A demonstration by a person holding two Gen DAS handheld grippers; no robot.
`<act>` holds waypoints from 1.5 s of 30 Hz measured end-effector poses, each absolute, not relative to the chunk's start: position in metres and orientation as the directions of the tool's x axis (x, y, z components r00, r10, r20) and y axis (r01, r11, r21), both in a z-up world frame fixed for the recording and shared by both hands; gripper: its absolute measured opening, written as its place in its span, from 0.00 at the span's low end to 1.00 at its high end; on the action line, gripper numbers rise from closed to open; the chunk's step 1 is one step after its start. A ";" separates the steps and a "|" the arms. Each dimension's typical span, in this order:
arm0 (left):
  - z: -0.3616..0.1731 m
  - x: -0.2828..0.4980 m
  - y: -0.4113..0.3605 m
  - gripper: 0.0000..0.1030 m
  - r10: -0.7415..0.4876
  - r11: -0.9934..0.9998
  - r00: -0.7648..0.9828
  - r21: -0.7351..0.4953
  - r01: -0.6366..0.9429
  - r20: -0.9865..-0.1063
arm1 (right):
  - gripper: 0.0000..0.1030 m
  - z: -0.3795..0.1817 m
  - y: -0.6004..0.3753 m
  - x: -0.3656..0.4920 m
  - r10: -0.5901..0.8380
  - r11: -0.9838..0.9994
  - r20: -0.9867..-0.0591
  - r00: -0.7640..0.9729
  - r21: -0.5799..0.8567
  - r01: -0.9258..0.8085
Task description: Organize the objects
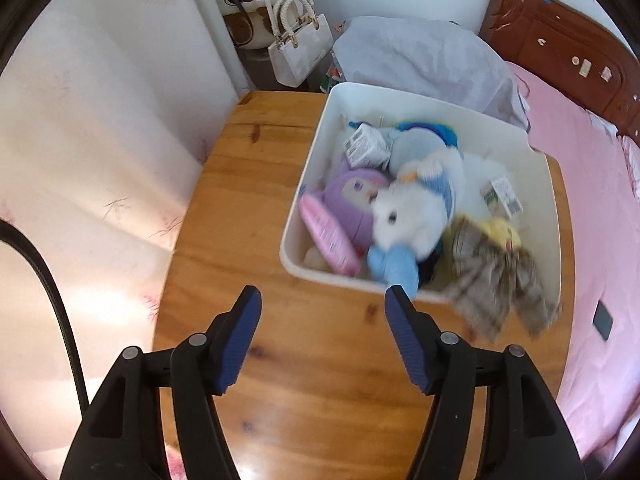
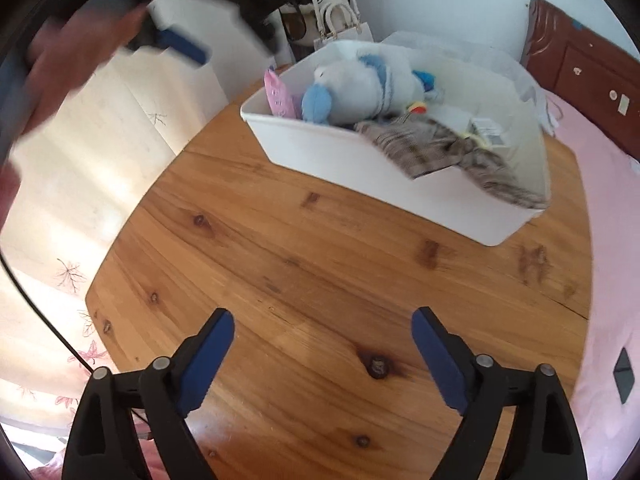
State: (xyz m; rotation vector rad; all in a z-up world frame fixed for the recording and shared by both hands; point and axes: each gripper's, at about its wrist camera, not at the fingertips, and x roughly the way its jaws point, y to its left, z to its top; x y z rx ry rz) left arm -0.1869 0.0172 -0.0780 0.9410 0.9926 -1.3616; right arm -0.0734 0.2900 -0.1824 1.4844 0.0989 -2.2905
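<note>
Left wrist view: the left gripper (image 1: 322, 294) hangs over the wooden tabletop (image 1: 248, 208) with its blue-padded jaws spread wide, nothing between them. Just past its fingertips sits the white bin (image 1: 416, 100), pushed toward the tabletop's far right edge, next to the pink bed (image 1: 592, 216). It is packed: a white plush toy (image 1: 408, 212) lies across the middle, a purple plush (image 1: 352, 200) beside it on the left, a pink packet (image 1: 328, 232) against the bin's left wall, a small white carton (image 1: 366, 146) toward the far wall. A plaid cloth (image 1: 496, 292) spills over the bin's near right corner. A white handbag (image 1: 298, 46) hangs beyond the table's far edge.

Right wrist view: the right gripper (image 2: 322, 324) also has its jaws parted wide and empty, low over the tabletop's (image 2: 320, 264) near edge. The bin (image 2: 320, 148) stands well apart from it at the far right, with the white plush (image 2: 360, 84) heaped on top and the plaid cloth (image 2: 452, 148) draped over the near wall. At upper left the left gripper (image 2: 180, 46) shows as a blur in the person's hand (image 2: 76, 56).
</note>
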 end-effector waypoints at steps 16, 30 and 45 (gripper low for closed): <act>-0.042 -0.185 0.149 0.66 -0.229 -0.014 0.011 0.014 1.000 -0.973 | 0.99 -0.096 0.340 -0.026 -0.292 -0.950 -0.896 -0.335 0.231 0.211; 0.011 -0.169 0.197 0.77 -0.433 -0.079 -0.042 -0.009 0.997 -0.901 | 0.99 -0.050 0.331 0.010 -0.244 -0.968 -0.842 -0.481 0.242 0.067; 0.032 -0.141 0.226 0.93 -0.593 -0.082 -0.049 0.000 0.997 -0.804 | 1.00 0.001 0.299 0.050 -0.087 -0.996 -0.719 -0.690 0.056 0.067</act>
